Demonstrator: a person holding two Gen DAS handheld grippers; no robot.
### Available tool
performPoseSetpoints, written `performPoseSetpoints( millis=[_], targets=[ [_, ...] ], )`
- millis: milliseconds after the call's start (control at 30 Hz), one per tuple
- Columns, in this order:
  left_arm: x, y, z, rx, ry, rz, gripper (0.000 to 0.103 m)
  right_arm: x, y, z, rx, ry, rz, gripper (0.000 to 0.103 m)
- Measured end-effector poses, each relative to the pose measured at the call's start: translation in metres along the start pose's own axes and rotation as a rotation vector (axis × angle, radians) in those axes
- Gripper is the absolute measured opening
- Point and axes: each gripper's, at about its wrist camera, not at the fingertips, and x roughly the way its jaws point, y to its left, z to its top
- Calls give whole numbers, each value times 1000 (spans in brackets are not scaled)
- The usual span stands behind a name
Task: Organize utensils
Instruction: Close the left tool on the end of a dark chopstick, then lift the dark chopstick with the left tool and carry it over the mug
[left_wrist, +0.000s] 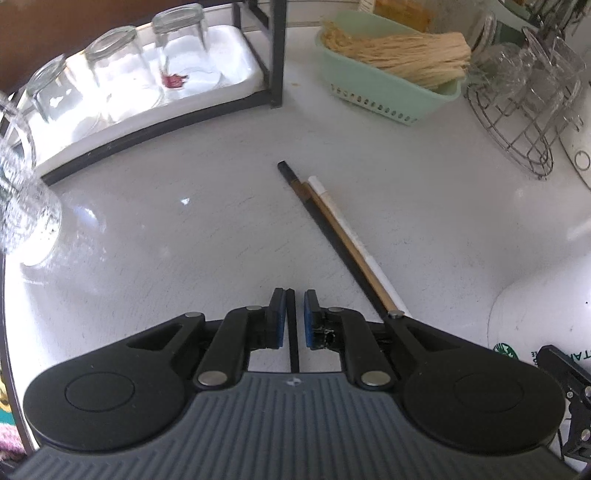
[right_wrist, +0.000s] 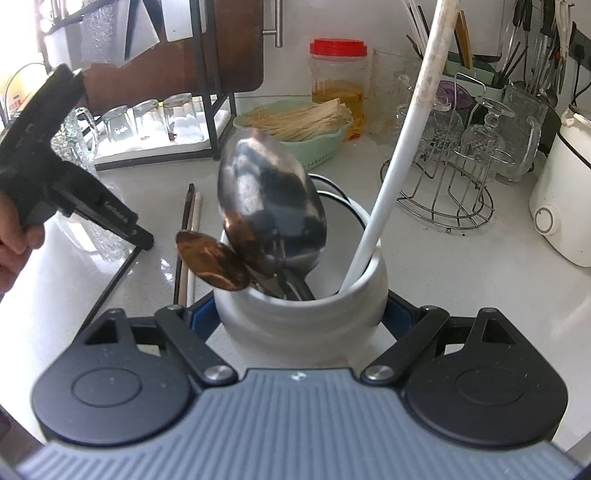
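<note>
1. Left wrist view: the left gripper (left_wrist: 295, 295) has its blue-padded fingers (left_wrist: 281, 314) nearly together, clamped on a thin black chopstick (left_wrist: 293, 332) that runs between the pads toward the camera.
2. Three more sticks, black, brown and white chopsticks (left_wrist: 334, 230), lie side by side on the white table (left_wrist: 184, 229), to the right of the fingers.
3. Right wrist view: the right gripper (right_wrist: 299, 314) has its fingers spread wide and pressed against both sides of a round white ceramic utensil jar (right_wrist: 295, 321).
4. The jar holds a large steel spoon (right_wrist: 269, 206), a small copper spoon (right_wrist: 212, 262) and a long white ladle handle (right_wrist: 388, 206).
5. A person's hand (right_wrist: 14, 240) holds the left gripper at the left edge.
</note>
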Motion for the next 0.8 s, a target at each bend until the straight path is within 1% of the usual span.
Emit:
performPoseSetpoints(
  millis=[67, 133, 267, 433, 600, 667, 800],
  targets=[
    [1, -2, 2, 14, -1, 18, 6, 0, -1, 0, -9, 0, 8, 91],
    [1, -4, 3, 19, -4, 23, 6, 0, -2, 0, -14, -2, 17, 91],
    [-2, -7, 2, 11, -17, 58, 5, -2, -2, -3, -18, -19, 20, 91],
    [-34, -14, 2, -44, -72, 66, 5, -3, -3, -3, -28, -25, 33, 91],
    [-73, -28, 2, -55, -160, 76, 5, -3, -3, -5, -27, -40, 33, 91],
    [-88, -33, 2, -58, -191, 69, 5, -3, -3, -6, -39, -51, 43, 91],
    [-110, -41, 3, -85, -229, 56, 5, 0, -3, -3, -63, -55, 67, 91]
  ],
)
